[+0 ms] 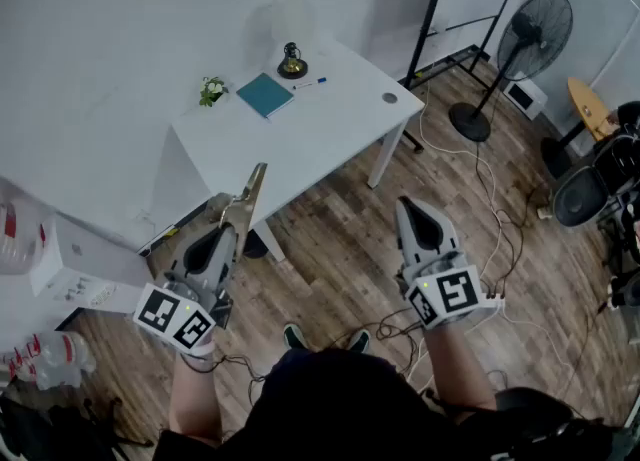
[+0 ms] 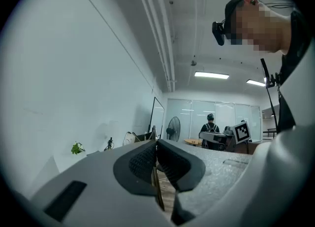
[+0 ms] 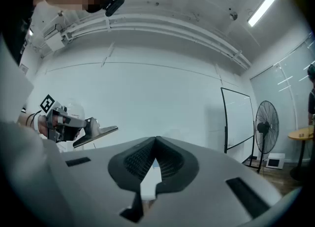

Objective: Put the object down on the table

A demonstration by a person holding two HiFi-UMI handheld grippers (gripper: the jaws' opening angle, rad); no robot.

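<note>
Two handheld grippers hover above a wooden floor (image 1: 340, 249), on the near side of a white table (image 1: 300, 144). The left gripper (image 1: 236, 217) has its jaws clamped on a thin, flat tan plate (image 1: 250, 194), held edge-on in the air. The plate's near end is pinched between the ribbed pads (image 2: 142, 162), and its long axis runs forward past the fingertips, pointing toward the table's near edge. The right gripper (image 1: 408, 207) has its jaws closed together, holding nothing.
</note>
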